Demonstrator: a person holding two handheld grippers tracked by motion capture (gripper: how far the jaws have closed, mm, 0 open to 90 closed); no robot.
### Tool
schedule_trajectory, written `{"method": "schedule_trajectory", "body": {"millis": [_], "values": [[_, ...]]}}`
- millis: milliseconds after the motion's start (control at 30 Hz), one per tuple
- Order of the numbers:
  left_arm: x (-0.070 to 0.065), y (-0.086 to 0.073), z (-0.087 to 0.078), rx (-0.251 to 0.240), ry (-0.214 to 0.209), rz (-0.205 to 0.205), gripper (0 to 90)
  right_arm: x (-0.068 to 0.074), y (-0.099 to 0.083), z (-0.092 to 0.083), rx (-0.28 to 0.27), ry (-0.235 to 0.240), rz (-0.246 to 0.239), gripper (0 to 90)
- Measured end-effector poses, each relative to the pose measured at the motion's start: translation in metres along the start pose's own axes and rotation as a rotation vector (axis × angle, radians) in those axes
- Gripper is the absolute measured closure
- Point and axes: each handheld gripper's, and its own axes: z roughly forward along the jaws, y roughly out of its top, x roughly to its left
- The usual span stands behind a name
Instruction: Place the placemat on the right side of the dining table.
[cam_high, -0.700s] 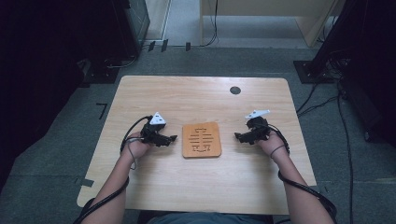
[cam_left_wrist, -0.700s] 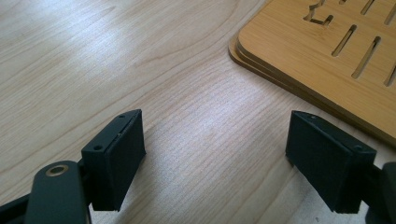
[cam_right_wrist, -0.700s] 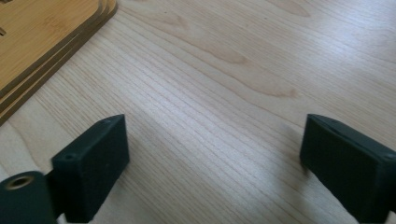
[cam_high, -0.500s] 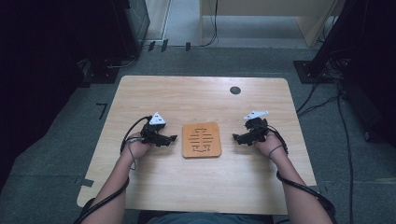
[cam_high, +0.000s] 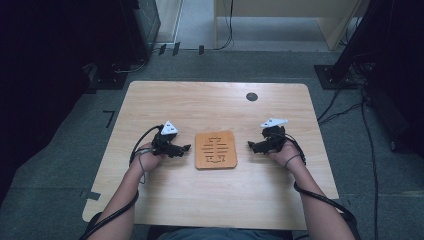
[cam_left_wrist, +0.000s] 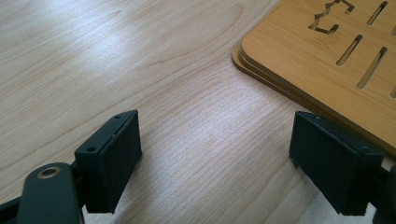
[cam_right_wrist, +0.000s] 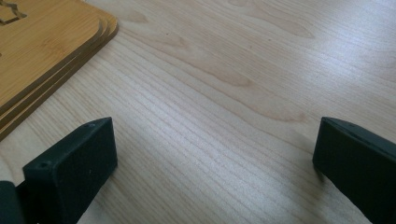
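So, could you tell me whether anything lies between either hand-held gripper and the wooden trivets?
Nothing visible does: bare table separates the left hand-held gripper and the right hand-held gripper from the stacked wooden trivets.

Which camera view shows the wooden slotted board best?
The high view: the whole wooden slotted board shows with its cut-out pattern. The left gripper view shows one corner with some slots; the right gripper view shows a corner's stacked edges.
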Motion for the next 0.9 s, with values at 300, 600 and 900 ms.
{"method": "schedule_trajectory", "body": {"millis": [300,600,900], "values": [[0.000,0.000,0.000,-0.005,0.003,-0.016,15.7,0.002,0.001,0.001,-0.001,-0.016,0.016,0.0],[-0.001,0.002,0.002,-0.004,0.028,-0.039,15.7,0.005,0.014,0.003,0.099,-0.033,0.027,0.0],[-0.002,0.008,0.000,0.049,0.010,-0.083,12.1,0.005,0.021,-0.001,0.126,0.001,0.044,7.4]]}}
